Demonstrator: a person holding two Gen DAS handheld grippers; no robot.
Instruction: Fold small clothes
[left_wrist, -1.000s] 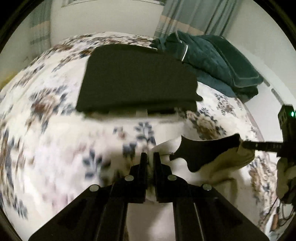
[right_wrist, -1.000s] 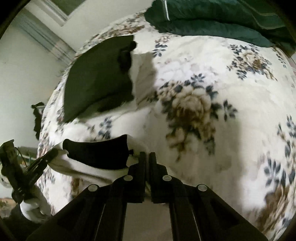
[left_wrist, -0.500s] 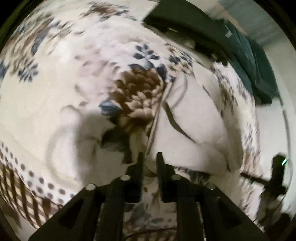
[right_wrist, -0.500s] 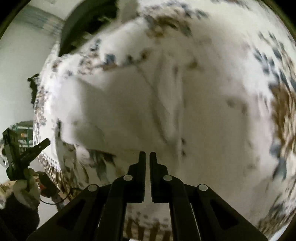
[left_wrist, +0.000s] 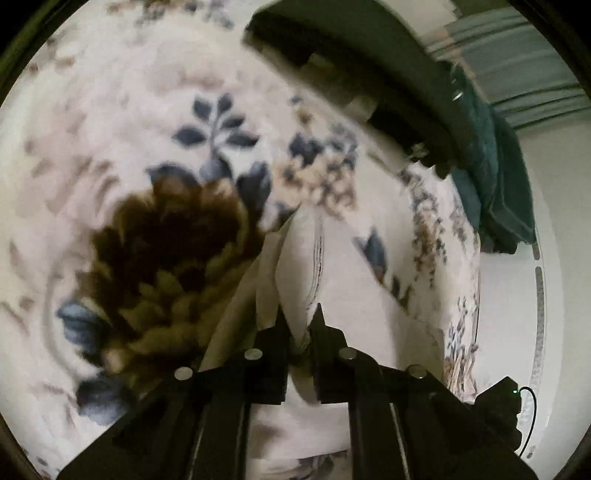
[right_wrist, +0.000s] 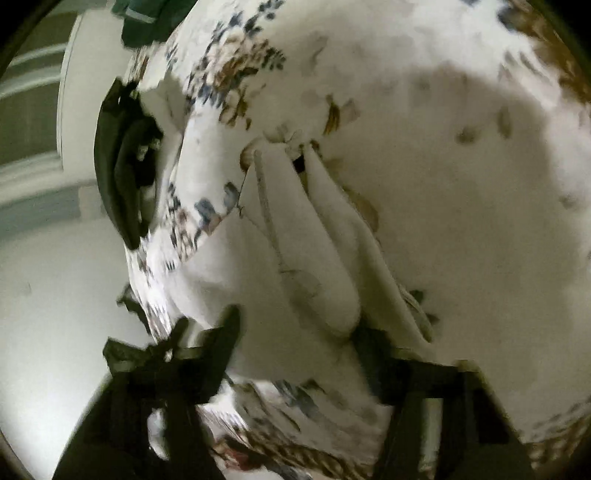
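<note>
The white garment (left_wrist: 332, 280) lies on the floral blanket (left_wrist: 110, 147), a long pale shape running away from the left gripper (left_wrist: 300, 317) toward the dark folded cloth (left_wrist: 354, 62). A thin dark seam line runs down the garment's middle. The left gripper's jaws stand a little apart, one on each side of the garment's near edge, with white fabric bunched in the gap between them; whether they actually pinch it cannot be told for sure. Just left of the garment, a large brown flower is printed on the blanket. The dark folded cloth sits at the blanket's far side, and a green quilt (left_wrist: 491, 177) is piled beside it, near the wall.

In the right wrist view the picture is blurred. The garment (right_wrist: 295, 236) appears folded lengthwise into a narrow strip with a cord or trim along it, resting on the blanket (right_wrist: 461, 184). The right gripper (right_wrist: 299, 332) has its jaws wide apart, one finger at the garment's left side and the other at its right, the near end of the garment lying between them. The dark cloth (right_wrist: 118, 166) shows beyond the garment at the blanket's edge.
</note>
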